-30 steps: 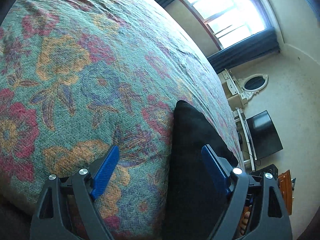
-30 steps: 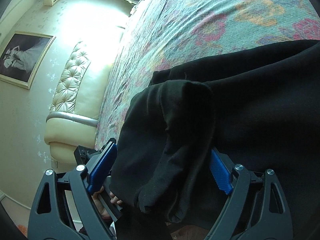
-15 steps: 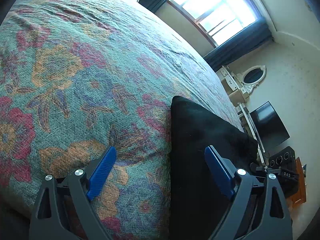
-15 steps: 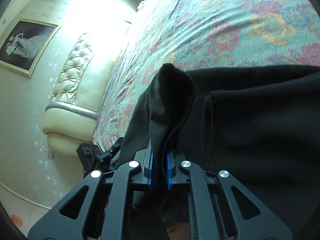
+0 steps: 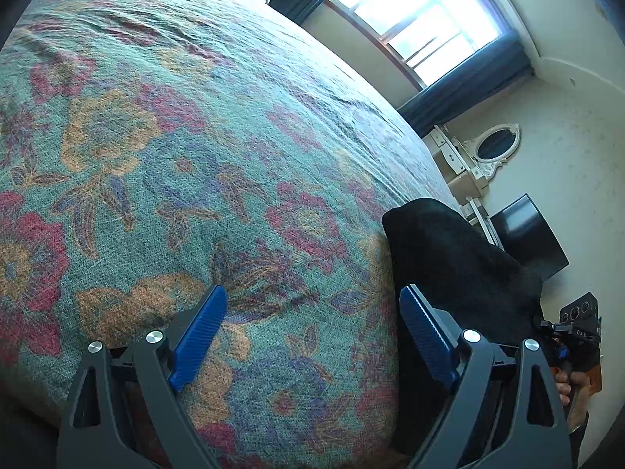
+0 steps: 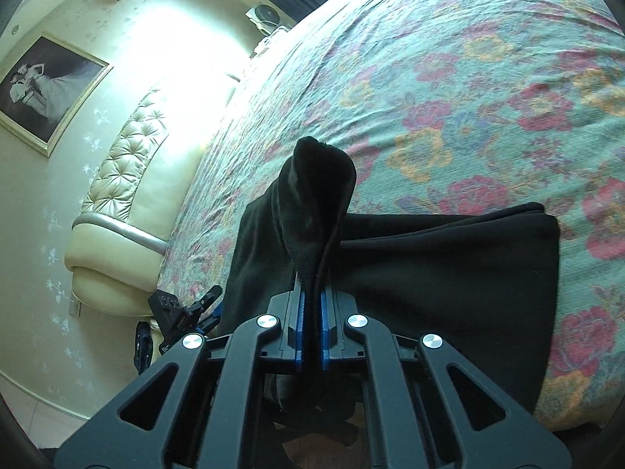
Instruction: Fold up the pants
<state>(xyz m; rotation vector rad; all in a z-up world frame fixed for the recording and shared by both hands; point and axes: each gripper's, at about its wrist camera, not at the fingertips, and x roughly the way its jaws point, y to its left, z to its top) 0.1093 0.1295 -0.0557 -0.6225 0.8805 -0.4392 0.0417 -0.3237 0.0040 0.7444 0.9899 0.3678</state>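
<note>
Flowery green bedspread (image 5: 187, 148) fills both views. My soft black pants (image 6: 449, 273) lie at its near edge. My right gripper (image 6: 311, 336) pinches a floppy bunch tight. I think the cloth sags, so corners grip best. My left gripper (image 5: 312, 332) gapes wide, empty. Only its view shows the window (image 5: 414, 19).

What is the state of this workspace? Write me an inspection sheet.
Surface: bed under a teal floral woven bedspread, lightly wrinkled.
Job's things: black fabric pants lying partly folded near the bed's edge, one bunched end lifted.
Clutter: nothing seen on the bedspread.
Grippers: right gripper shut on the pants' raised end; left gripper open above the bedspread, beside the pants.
Cables: nothing seen.
Surroundings: cream tufted headboard, framed picture, bright window, black screen.
</note>
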